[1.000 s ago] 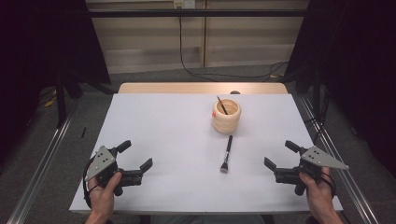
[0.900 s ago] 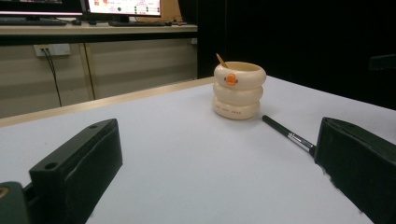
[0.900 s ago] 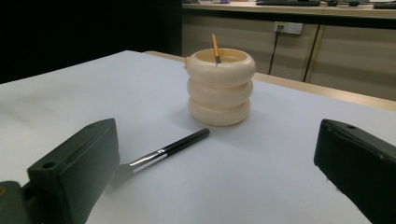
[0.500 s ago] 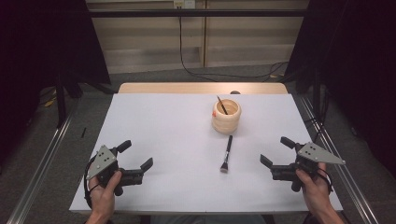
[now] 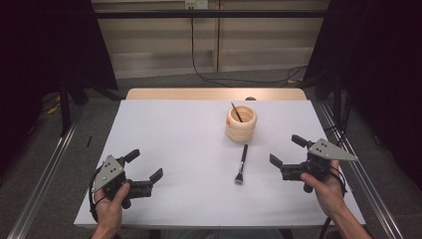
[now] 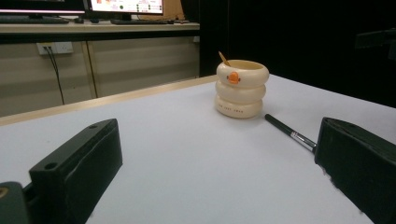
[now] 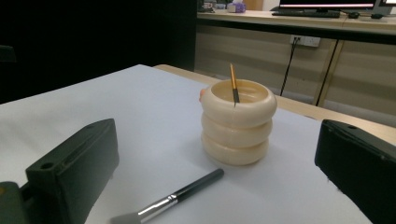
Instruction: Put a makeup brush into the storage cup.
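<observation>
Right gripper [image 5: 287, 155]: held above the white table cover [image 5: 169, 134] near its right edge, jaws wide apart, holding nothing. Left gripper [image 5: 144, 166]: near the front-left corner, jaws wide apart, holding nothing.

Makeup brush [image 5: 242, 163]: lying flat on the cover between the 2 grippers, nearer the right one, bristle end toward the person.

Cream ringed holder [image 5: 241, 122]: upright just beyond the brush handle, 1 thin brush [image 5: 236, 112] leaning inside.

Open cover lies left of the holder.
</observation>
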### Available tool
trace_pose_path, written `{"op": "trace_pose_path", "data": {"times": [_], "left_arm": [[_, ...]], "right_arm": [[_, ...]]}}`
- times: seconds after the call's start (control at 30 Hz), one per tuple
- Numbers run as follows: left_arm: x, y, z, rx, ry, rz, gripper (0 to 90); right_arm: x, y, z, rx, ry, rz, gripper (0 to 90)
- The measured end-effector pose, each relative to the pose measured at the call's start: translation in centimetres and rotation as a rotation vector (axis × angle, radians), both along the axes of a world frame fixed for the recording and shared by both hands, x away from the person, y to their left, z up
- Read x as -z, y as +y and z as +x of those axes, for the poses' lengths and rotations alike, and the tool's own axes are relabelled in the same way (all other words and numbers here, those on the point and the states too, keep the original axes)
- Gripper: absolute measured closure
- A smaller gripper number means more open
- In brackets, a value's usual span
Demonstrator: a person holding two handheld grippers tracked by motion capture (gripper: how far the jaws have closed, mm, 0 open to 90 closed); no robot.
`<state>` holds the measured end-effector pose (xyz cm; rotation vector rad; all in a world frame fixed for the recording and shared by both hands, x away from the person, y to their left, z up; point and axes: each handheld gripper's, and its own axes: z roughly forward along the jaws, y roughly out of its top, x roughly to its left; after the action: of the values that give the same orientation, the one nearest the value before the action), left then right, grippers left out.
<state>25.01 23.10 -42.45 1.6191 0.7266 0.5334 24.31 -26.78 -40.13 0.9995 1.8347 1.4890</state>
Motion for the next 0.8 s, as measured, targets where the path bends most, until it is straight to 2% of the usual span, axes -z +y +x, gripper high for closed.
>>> {"op": "trace_pose_path", "data": {"times": [0.17,0.23,0.57,0.8], "left_arm": [[0.0,0.0,0.0,0.001,0.0,0.0,0.8],[0.0,0.0,0.1,0.002,-0.001,0.0,0.7],[0.1,-0.1,0.2,0.006,0.002,0.003,0.7],[0.2,-0.1,0.3,0.008,0.004,0.004,0.7]], "right_arm": [[-0.3,0.9,0.7,-0.026,-0.01,-0.027,0.0],[-0.3,1.2,1.2,-0.043,0.0,-0.034,1.6],[-1.1,2.2,3.5,-0.023,-0.027,-0.037,0.0],[-1.6,3.3,5.0,-0.037,-0.03,-0.031,0.0]]}}
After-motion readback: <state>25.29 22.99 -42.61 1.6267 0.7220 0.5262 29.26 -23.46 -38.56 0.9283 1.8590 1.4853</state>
